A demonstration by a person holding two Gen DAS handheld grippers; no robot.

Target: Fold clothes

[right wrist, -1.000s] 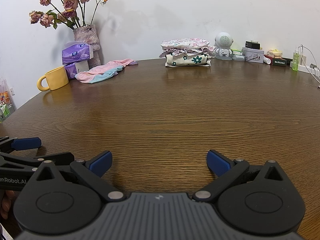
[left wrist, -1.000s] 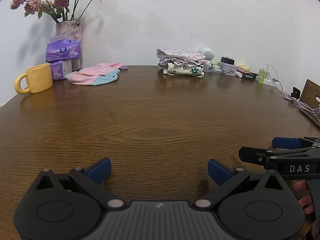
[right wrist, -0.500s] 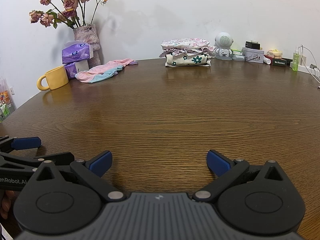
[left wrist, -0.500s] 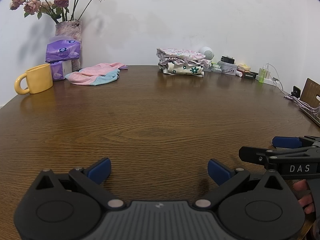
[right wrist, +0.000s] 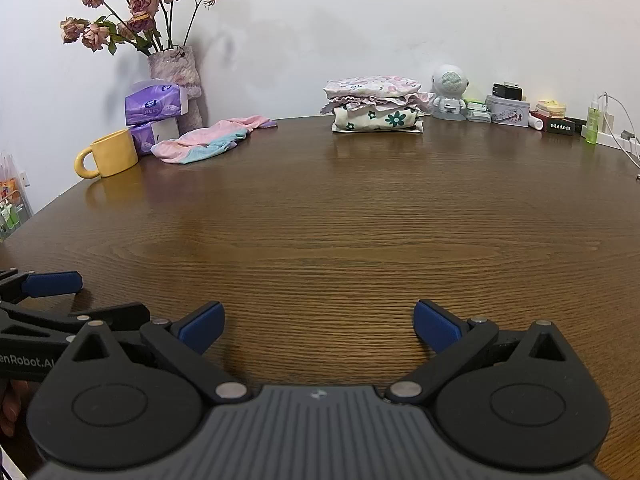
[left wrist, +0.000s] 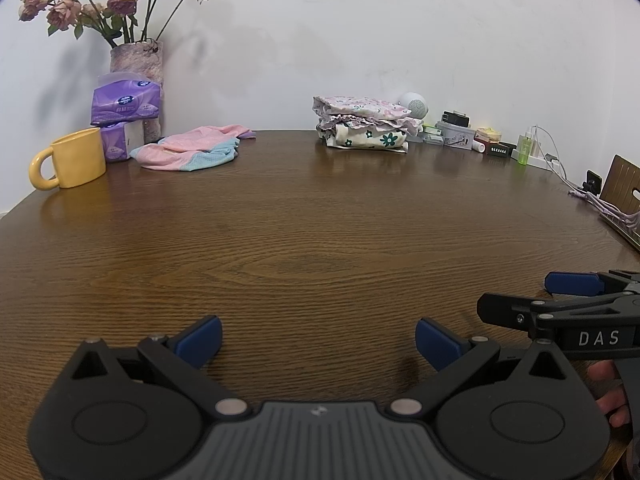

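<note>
A broad, round-edged worktop (left wrist: 320, 240) of dark wood-grain veneer lies bare across its middle, apparently kept free as folding space. At its far edge against the white wall sits a neat stack of folded clothes (left wrist: 366, 128), floral cotton topped by ruffled pink, seemingly the finished pile. Left of it a pink-and-blue garment (left wrist: 192, 152) lies crumpled and soft, likely the next piece to fold, beside purple tissue packs (left wrist: 126, 98), a vase of dried roses (left wrist: 136, 60) and a glossy yellow mug (left wrist: 74, 158). Low over the near edge, well apart from all cloth, the left tool (left wrist: 318, 340) and the right tool (right wrist: 318, 322) rest side by side, each with blue-padded fingers spread wide and holding nothing, seemingly poised before a reach toward the garment.
</note>
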